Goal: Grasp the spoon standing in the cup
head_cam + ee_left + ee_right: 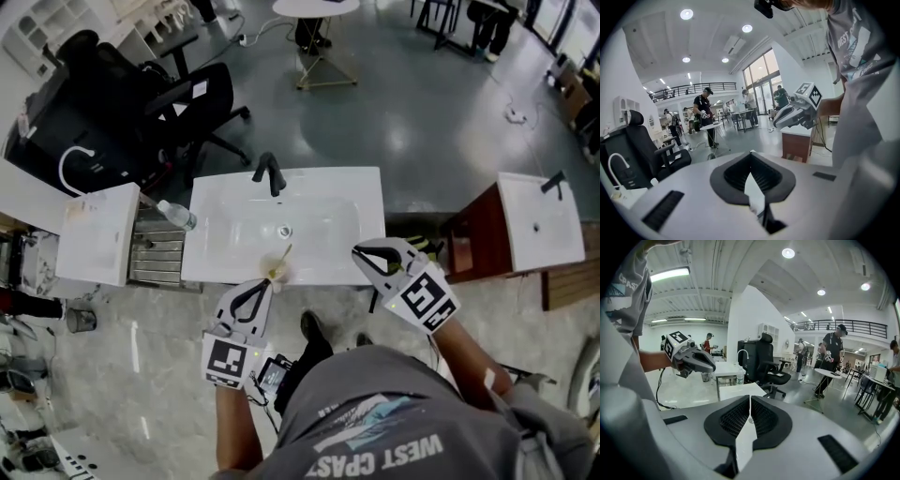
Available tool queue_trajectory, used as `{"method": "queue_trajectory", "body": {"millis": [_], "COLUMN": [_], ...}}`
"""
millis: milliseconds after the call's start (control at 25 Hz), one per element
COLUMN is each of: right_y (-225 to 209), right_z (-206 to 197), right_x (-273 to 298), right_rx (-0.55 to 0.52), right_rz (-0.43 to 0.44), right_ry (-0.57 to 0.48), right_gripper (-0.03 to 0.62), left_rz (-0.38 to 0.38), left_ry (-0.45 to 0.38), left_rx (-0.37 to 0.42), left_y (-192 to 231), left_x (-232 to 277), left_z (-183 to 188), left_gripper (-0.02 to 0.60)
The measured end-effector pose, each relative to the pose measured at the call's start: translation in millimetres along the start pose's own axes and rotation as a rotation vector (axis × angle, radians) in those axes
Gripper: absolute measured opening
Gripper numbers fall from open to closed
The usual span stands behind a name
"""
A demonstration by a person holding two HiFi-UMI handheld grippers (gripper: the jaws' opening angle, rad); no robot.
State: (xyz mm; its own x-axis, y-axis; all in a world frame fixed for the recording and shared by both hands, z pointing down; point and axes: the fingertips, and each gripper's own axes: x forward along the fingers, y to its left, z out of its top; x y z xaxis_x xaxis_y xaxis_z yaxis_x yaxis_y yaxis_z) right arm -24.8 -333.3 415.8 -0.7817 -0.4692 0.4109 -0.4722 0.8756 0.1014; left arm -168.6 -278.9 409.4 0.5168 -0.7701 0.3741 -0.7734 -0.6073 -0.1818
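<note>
A pale yellowish spoon (pixel 282 259) stands tilted in a small cup (pixel 274 274) at the front rim of the white sink (pixel 323 202). My left gripper (pixel 265 284) hangs just in front of the cup, tips close to it, jaws shut and empty. My right gripper (pixel 359 251) is over the sink's front right corner, also shut with nothing in it. Neither gripper view shows the spoon or the cup. The left gripper view looks past its shut jaws (pixel 751 153) at the right gripper (pixel 799 110). The right gripper view looks past its own (pixel 750 397) at the left gripper (pixel 691 357).
A black faucet (pixel 269 173) stands at the sink's back edge, with a drain (pixel 285 231) in the basin. A water bottle (pixel 176 215) lies left of the sink beside a white cabinet (pixel 98 234). A black office chair (pixel 178 108) stands behind. A second sink (pixel 539 220) is at right.
</note>
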Motion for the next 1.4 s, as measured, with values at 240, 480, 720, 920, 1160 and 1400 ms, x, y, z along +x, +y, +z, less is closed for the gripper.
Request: {"method": "queue_trajectory", "body": {"millis": [240, 480, 720, 920, 1160, 1400], "right_y": [5, 16, 31, 42, 50, 58], "right_z": [0, -3, -22, -41, -65, -89], "right_x": [27, 57, 94, 124, 153, 177], "right_rx": [0.01, 0.038, 0.084, 0.13, 0.189, 0.259], "right_rz": [0.038, 0.078, 0.123, 0.156, 0.178, 0.187], "right_ry": [0.018, 0.034, 0.076, 0.115, 0.166, 0.212], "right_gripper": [0.034, 0.034, 0.034, 0.034, 0.035, 0.035], "left_rz": [0.012, 0.015, 0.011, 0.012, 0.001, -0.009], "left_ry": [0.024, 0.024, 0.038, 0.05, 0.081, 0.098], "left_rx": [-0.029, -0.044, -0.064, -0.08, -0.105, -0.124], "left_y": [14, 23, 35, 43, 51, 61], "left_x": [-3, -4, -6, -11, -15, -17], "left_z": [-14, -32, -50, -62, -77, -88], "left_gripper": [0.002, 0.002, 0.002, 0.002, 0.002, 0.002]}}
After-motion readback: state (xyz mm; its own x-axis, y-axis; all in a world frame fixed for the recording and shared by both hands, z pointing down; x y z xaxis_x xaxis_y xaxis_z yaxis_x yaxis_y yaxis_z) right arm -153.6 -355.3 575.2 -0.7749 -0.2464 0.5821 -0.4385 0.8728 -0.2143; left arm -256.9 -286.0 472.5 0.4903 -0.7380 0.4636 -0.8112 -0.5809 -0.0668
